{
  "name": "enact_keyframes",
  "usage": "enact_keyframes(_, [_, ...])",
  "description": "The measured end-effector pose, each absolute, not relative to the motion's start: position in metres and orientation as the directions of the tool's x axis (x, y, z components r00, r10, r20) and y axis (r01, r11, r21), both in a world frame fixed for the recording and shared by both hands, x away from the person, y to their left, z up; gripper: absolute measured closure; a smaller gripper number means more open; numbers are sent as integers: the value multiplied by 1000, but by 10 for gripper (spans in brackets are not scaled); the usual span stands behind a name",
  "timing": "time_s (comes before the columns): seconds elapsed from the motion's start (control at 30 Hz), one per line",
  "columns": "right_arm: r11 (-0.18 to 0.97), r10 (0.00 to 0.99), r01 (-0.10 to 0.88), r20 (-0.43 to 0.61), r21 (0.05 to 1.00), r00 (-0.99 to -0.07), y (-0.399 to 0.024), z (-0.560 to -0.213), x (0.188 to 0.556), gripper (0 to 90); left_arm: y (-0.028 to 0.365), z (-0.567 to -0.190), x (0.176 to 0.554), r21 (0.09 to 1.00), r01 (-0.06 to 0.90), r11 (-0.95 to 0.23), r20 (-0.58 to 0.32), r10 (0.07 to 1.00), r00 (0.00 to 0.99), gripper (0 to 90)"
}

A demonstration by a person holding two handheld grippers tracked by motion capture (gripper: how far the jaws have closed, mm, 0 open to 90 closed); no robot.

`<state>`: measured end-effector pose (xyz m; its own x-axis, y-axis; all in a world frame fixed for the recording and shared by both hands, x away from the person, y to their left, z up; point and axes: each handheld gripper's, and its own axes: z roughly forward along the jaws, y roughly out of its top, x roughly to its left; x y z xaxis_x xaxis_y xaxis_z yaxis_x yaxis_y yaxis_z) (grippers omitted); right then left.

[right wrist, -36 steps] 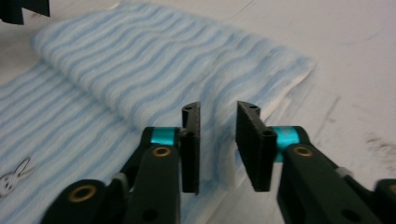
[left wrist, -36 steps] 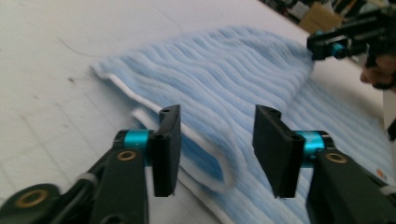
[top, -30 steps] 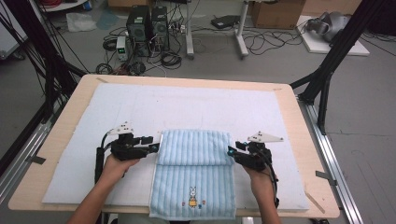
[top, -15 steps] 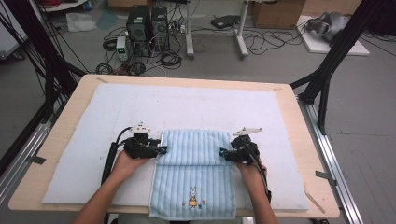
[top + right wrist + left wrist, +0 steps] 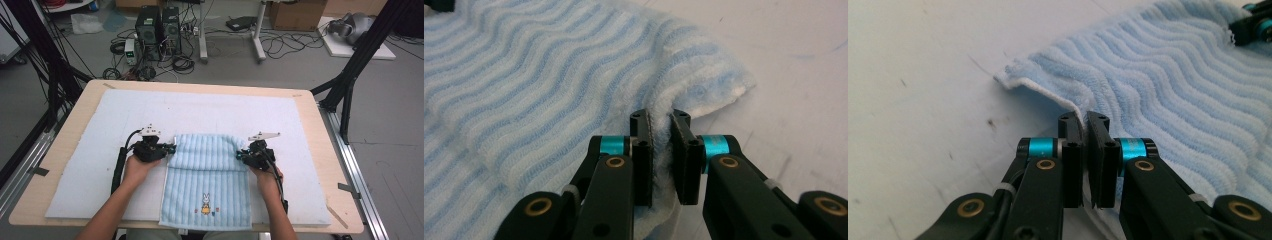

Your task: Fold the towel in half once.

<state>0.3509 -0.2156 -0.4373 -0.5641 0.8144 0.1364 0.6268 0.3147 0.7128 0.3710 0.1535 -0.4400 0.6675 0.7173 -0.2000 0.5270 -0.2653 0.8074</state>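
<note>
**benchlurker:** So what are the tongs up to here?

**foldfan:** Both pairs are clamped on cloth. In the left gripper view the left tongs [image 5: 1087, 150] have just been closing, and now the jaws are pinched tight on the white-hemmed edge of the light blue ribbed terry towel [image 5: 1168, 85], close to its corner. The right tongs [image 5: 660, 155] have also just been closing, and their jaws squeeze a bunched fold of the same towel's edge, again right by a corner.

**benchlurker:** And from above?

**foldfan:** The left tongs [image 5: 169, 148] bite the towel's left edge and the right tongs [image 5: 241, 155] bite its right edge, roughly level with each other and pointing inward. The person's left hand [image 5: 136, 167] and right hand [image 5: 266, 175] come in from the bottom of the picture, each with a black cable trailing back along the forearm.

**benchlurker:** Where's the towel sitting?

**foldfan:** It lies flat on a white padded mat [image 5: 210, 112] covering the light wooden table [image 5: 320, 130], in the near middle, with its near end right at the mat's front edge. A little rabbit picture [image 5: 205, 204] is stitched near that end. The far end looks a bit rumpled between the tongs.
</note>
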Motion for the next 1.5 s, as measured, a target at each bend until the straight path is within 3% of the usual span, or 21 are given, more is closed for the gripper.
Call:
enact_keyframes(0.27, [283,836,623,131,730,-533,-213,-429,377,812,152,-430,400,818,525,-235,-201,738,644,851])
enact_keyframes(0.43, [270,843,593,111,758,-526,-211,-421,385,811,154,-421,406,855,477,-205,-174,753,635,851])
enact_keyframes(0.67, [279,852,643,125,713,-508,-208,-429,396,782,152,-432,411,803,549,-231,-209,753,624,839])
enact_keyframes(0.73, [268,860,663,137,699,-492,-209,-433,398,698,152,-434,413,793,573,-207,-227,772,594,770])
enact_keyframes(0.8, [233,874,665,146,710,-463,-212,-433,399,587,154,-432,414,808,565,-165,-228,798,558,583])
enact_keyframes(0.83, [213,877,658,156,722,-455,-215,-430,398,573,156,-430,415,820,555,-138,-238,800,551,506])
enact_keyframes(0.93, [160,884,630,174,760,-434,-223,-422,397,499,159,-422,421,842,527,-118,-238,794,559,439])
enact_keyframes(1.2, [112,885,596,193,795,-423,-235,-410,393,435,153,-419,448,816,566,-119,-265,793,549,397])
enact_keyframes(1.5, [134,877,592,183,795,-445,-237,-410,392,422,148,-441,459,778,616,-122,-283,807,518,437])
